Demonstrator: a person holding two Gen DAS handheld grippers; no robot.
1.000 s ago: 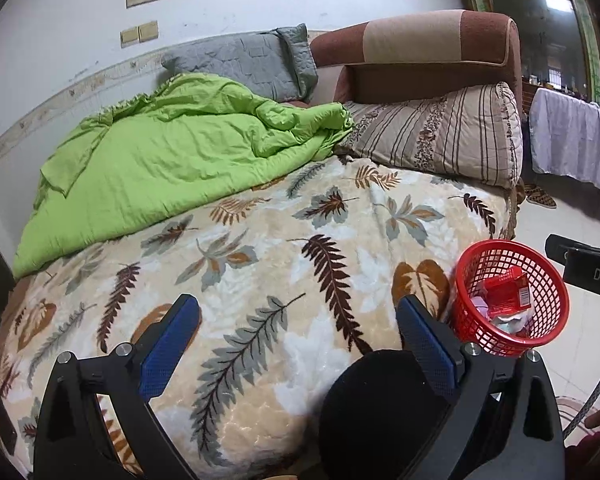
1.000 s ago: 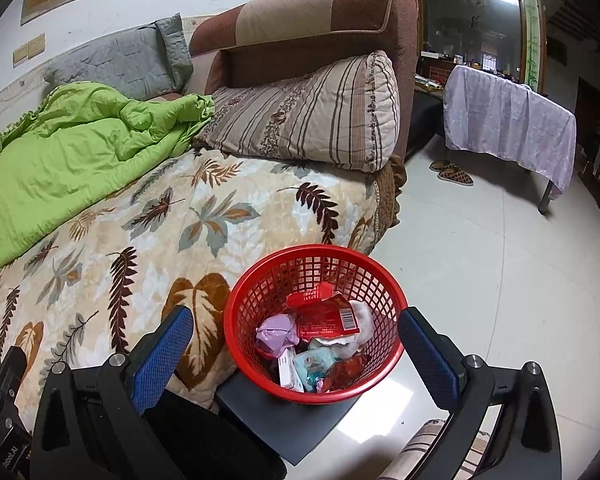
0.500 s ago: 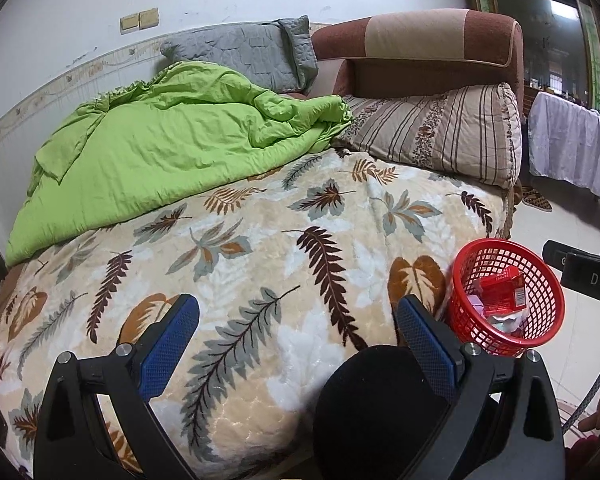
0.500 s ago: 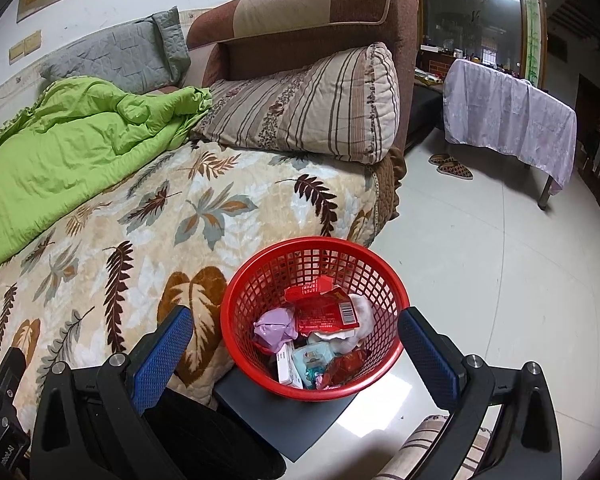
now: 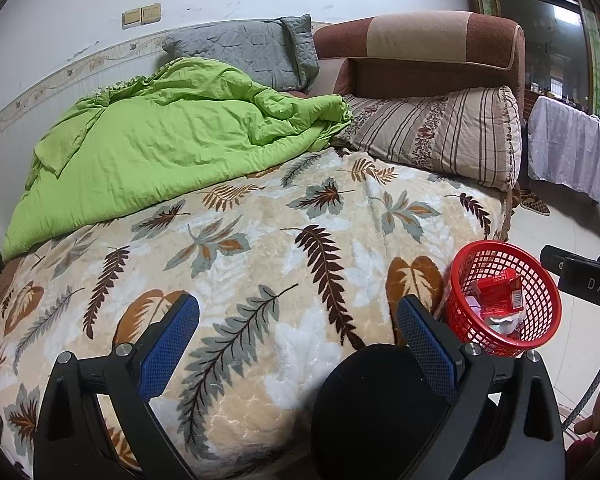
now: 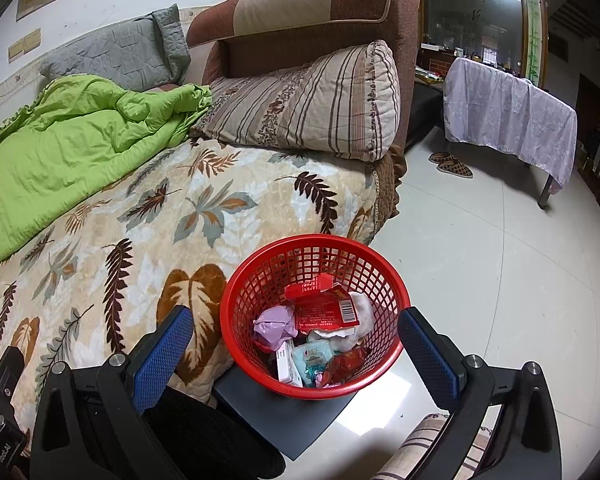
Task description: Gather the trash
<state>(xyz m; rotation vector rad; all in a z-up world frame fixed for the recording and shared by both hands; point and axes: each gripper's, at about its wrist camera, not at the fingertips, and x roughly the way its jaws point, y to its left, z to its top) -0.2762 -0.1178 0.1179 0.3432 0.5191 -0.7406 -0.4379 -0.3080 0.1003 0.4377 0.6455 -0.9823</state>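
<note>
Left gripper point(image 5: 298, 326): released, jaws spread wide, empty, held level over the near edge of the bed point(image 5: 260, 240), aimed across the leaf-print blanket.
Right gripper point(image 6: 296, 338): released, jaws spread wide, empty, held above the basket point(image 6: 260, 280), which shows between its fingers.

Basket: one, red mesh, standing on a dark flat board point(image 6: 276, 412) on the floor just beside the bed.
Trash, all inside the basket: one red carton point(image 6: 324, 308), one crumpled lilac wrapper point(image 6: 274, 322), one white box point(image 6: 287, 364), one pale blue packet point(image 6: 312, 358), one red foil wrapper point(image 6: 346, 362), and white paper, perhaps tissue, partly hidden.

Bed: one green quilt point(image 5: 160, 140), one striped pillow point(image 5: 440, 136), one grey pillow point(image 5: 248, 54).
Floor: two slippers point(image 6: 452, 164).
</note>
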